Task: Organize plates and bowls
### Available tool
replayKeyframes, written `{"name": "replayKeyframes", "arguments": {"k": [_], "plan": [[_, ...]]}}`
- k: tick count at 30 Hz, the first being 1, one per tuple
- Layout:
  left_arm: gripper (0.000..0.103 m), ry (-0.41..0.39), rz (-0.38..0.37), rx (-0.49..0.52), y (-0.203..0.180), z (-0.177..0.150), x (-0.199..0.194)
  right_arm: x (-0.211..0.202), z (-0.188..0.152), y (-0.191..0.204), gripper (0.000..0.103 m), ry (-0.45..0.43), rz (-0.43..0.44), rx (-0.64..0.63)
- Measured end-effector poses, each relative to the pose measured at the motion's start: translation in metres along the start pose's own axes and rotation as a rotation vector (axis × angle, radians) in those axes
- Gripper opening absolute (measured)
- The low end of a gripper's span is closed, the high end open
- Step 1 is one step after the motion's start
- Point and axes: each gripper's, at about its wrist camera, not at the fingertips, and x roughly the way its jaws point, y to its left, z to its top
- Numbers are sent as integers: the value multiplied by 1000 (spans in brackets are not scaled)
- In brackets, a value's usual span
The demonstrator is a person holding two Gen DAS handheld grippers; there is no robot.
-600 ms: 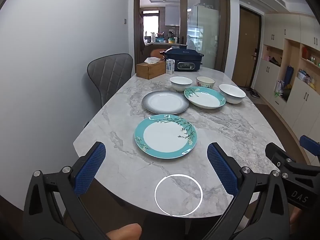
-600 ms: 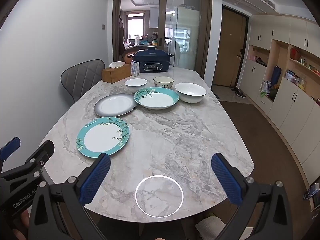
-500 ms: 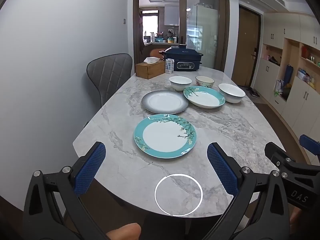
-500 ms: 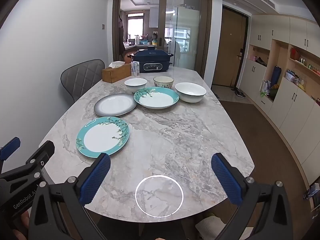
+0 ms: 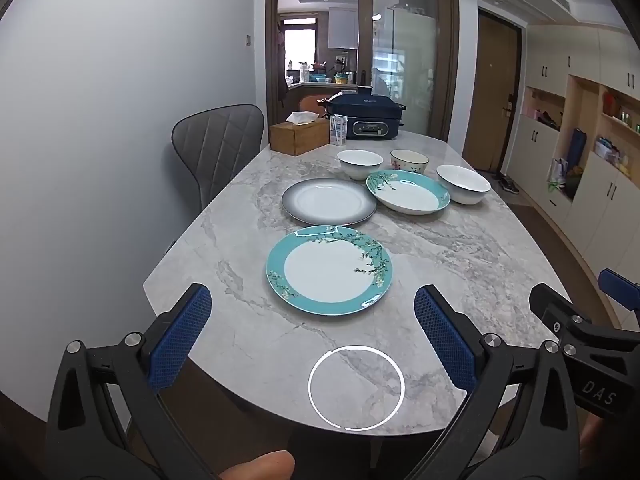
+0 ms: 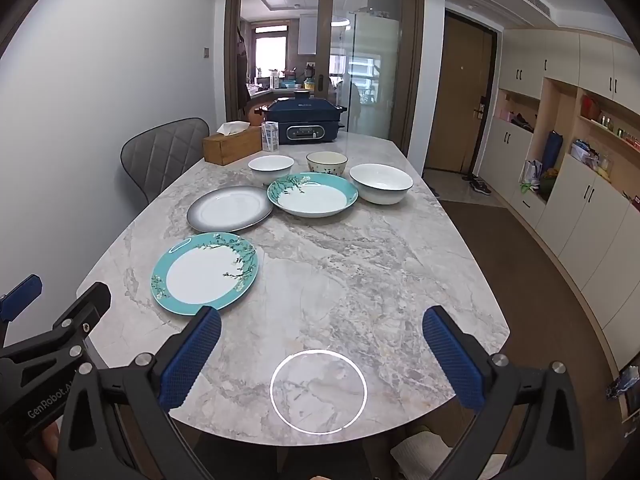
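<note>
Left wrist view: the marble surface point(image 5: 460, 248) fills the frame, with a grey chair point(image 5: 218, 140) at its far left side and a dark blue electric cooker point(image 5: 366, 118) at its far end. Beside the cooker stand a wooden tissue box point(image 5: 298, 136) and a small carton point(image 5: 338, 130). Nearest the camera lies the teal flat plate point(image 5: 329, 270), flat on the surface and apart from the other dishes. Behind it lies the grey-rimmed plate point(image 5: 329, 202), and just to its right the teal deep plate point(image 5: 408, 192); the two rims appear almost touching. Further right stands the large white bowl point(image 5: 463, 184). Behind the plates stand the small white bowl point(image 5: 360, 164) and the patterned bowl point(image 5: 409, 161). The left tongs point(image 5: 312, 332) hang over the near edge of the surface, blue pads wide apart, nothing between them. The right tongs point(image 6: 320, 354) are likewise spread wide and empty over the near edge, to the right of the teal flat plate.
</note>
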Motion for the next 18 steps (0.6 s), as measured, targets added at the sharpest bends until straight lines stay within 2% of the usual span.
{"name": "replayKeyframes", "arguments": {"k": [18], "plan": [[103, 4, -1, 1, 0, 2, -2, 1, 0, 0, 103, 2, 0, 0]]}}
